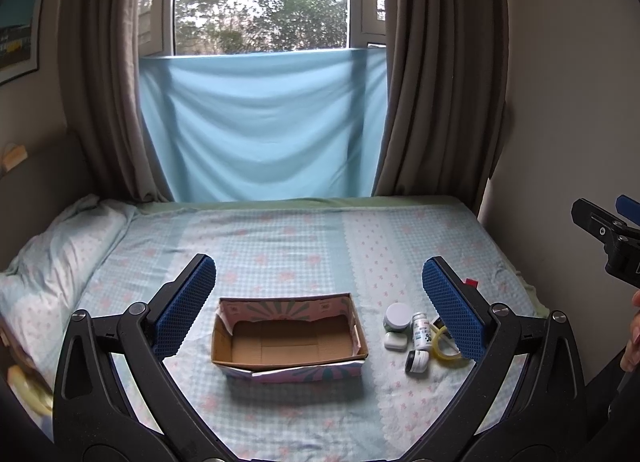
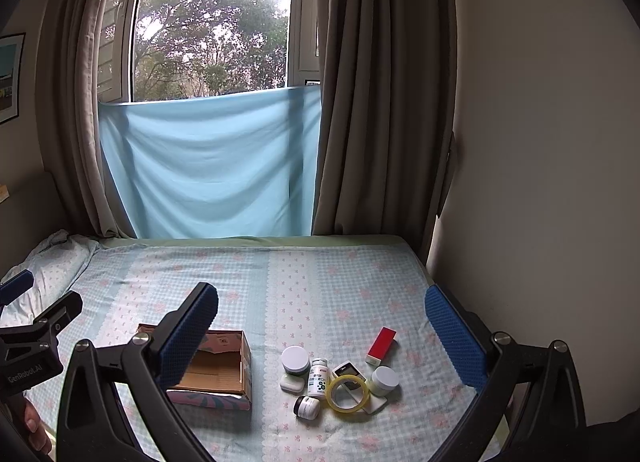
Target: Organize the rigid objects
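An open cardboard box [image 1: 290,336] [image 2: 216,370] with a patterned outside sits on the bed, nothing inside it. To its right lies a cluster of small items: a white-lidded jar [image 2: 295,360], a white pill bottle [image 2: 318,377], a small white case [image 2: 291,383], a dark little jar on its side [image 2: 306,407], a yellow tape roll [image 2: 349,393], a remote-like device [image 2: 352,376], another white jar [image 2: 384,380] and a red block [image 2: 382,345]. My left gripper [image 1: 319,302] hangs open above the box. Held above the cluster, my right gripper [image 2: 320,336] is open and holds nothing.
The bed [image 2: 320,282] has a blue checked sheet, with a pillow [image 1: 60,254] at the left. A wall [image 2: 540,182] borders the right side. Curtains and a blue cloth [image 1: 260,122] hang behind the bed. A person's hand [image 1: 632,330] shows at the right edge.
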Available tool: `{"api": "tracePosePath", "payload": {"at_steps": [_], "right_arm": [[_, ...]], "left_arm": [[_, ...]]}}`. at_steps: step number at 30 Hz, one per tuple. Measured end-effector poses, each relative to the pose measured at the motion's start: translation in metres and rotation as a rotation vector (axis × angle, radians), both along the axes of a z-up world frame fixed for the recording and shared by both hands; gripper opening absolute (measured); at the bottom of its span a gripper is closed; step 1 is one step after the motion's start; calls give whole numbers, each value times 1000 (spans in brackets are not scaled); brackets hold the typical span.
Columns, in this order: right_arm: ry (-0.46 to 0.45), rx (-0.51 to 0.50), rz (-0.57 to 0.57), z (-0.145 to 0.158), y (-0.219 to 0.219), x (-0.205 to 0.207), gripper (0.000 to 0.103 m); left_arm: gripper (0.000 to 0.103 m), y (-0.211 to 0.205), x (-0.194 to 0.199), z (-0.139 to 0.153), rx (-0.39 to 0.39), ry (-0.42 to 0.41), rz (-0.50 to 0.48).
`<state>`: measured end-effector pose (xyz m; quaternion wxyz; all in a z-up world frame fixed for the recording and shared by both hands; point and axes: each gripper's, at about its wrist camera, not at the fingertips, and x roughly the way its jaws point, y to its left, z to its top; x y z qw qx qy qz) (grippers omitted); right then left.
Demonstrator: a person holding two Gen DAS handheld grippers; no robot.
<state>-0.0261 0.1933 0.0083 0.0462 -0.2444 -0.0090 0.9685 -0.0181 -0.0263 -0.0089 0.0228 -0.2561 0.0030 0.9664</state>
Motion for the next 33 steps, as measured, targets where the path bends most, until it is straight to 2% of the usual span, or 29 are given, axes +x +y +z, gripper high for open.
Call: {"api": "tracePosePath", "payload": {"at_steps": [7, 14, 20, 27, 33], "right_arm": [[-14, 2, -22, 4, -6, -1, 102], [-69, -14, -92, -8, 15, 2, 102], [-133, -36, -152, -30, 48, -5, 102], [-219, -162, -211, -72, 99, -32, 102], [-320, -265, -251, -120, 141, -74, 102]], "left_arm": [[103, -5, -14, -3, 12, -16, -19], [103, 5, -41, -27, 15, -62, -64], [103, 28, -75, -55, 34, -166, -104], [103, 70, -124, -99, -28, -299, -151], [103, 111, -172, -156, -99, -437, -211]]}}
